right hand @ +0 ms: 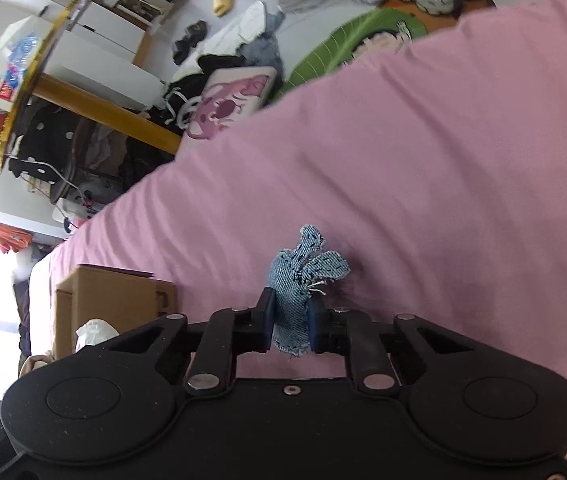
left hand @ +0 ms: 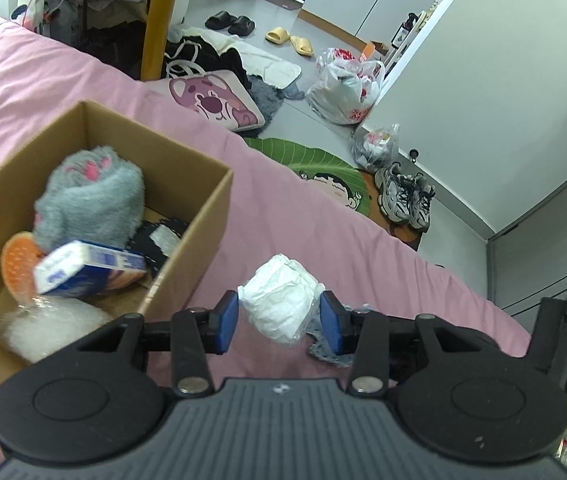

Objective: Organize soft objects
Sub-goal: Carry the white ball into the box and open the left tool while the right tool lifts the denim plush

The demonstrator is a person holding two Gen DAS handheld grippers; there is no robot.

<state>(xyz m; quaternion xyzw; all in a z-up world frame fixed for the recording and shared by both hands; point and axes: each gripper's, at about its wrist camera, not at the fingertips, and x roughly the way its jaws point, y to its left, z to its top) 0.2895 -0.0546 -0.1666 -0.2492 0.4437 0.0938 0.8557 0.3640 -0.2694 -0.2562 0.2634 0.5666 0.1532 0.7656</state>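
Holding both soft items clear of the pink bed [right hand: 443,140], your left claw [left hand: 279,322] brackets a white wrapped bundle [left hand: 279,300] beside the cardboard box [left hand: 187,232]; your right claw [right hand: 290,326] pinches a denim scrap [right hand: 295,280], ready for boxing.

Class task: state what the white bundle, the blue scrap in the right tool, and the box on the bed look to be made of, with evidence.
White bundle: probably crinkled plastic film over soft filling; creased, faintly shiny.
Blue scrap: denim; twill weave, frayed edges, matte.
Box: corrugated cardboard; plain brown, matte, thick walls.
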